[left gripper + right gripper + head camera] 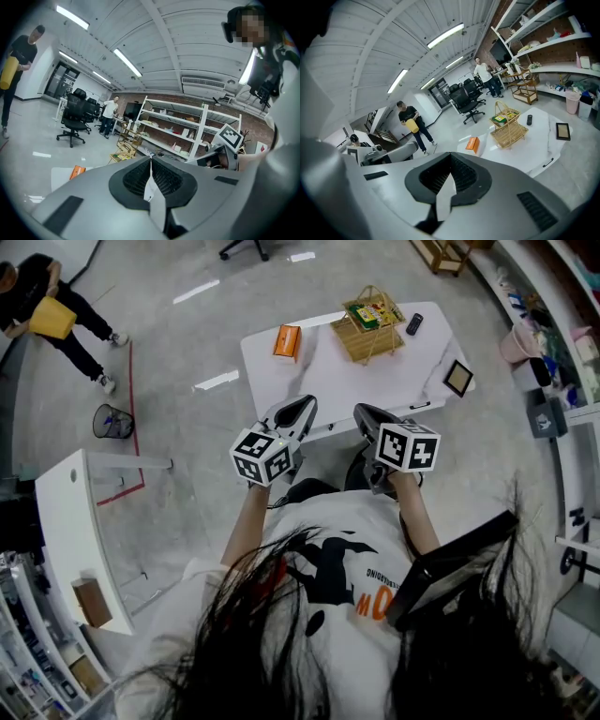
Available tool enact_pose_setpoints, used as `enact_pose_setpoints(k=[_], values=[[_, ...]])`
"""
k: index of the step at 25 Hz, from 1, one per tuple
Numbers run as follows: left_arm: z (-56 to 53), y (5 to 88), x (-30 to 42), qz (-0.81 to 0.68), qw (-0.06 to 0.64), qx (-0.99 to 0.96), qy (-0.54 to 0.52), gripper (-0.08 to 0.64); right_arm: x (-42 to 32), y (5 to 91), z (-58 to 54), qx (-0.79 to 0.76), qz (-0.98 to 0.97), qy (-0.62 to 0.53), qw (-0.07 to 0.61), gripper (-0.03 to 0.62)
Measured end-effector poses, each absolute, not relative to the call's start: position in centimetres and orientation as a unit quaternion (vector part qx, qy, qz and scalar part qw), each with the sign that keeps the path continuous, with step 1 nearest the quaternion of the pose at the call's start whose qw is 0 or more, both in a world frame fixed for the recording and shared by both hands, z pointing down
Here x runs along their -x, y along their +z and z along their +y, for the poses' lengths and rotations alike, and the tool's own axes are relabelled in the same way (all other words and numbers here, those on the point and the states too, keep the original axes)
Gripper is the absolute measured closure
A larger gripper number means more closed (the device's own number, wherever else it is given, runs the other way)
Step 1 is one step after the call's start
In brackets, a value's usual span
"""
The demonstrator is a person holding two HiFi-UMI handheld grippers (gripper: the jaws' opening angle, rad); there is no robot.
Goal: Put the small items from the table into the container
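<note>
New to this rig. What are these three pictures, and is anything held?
No robot: a person holds a two-jaw gripper in each hand. The head view looks down from a camera on the person's head and shows the left gripper and right gripper, each bearing a marker cube. The other two pictures come from cameras riding on the grippers, looking along their jaws. Both pairs of jaws are shut, with nothing held. On the white table ahead stands a wicker basket with a green packet in it. Outside the basket lie an orange box, a black remote-like item, a small framed panel and a pen.
</note>
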State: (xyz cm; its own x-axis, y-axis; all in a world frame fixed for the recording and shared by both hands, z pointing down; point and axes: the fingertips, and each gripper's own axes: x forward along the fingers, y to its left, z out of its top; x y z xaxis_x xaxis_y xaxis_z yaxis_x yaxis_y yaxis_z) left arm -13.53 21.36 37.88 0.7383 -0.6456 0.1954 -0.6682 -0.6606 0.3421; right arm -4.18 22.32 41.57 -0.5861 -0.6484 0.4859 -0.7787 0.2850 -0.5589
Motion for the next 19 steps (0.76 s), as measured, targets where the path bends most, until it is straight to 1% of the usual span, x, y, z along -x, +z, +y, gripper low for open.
enact_pose_setpoints(k=[10,19], values=[[21.7,36.7,10.8,-0.339,0.177,-0.923,0.031,0.554,1.7,40.0,22.7,-0.463,-0.797,0.383,0.065,0.578],[21.1,36.1,10.6,-0.344,0.172,-0.923,0.031,0.554,1.1,39.0,22.7,-0.467,-0.799,0.375,0.058,0.578]])
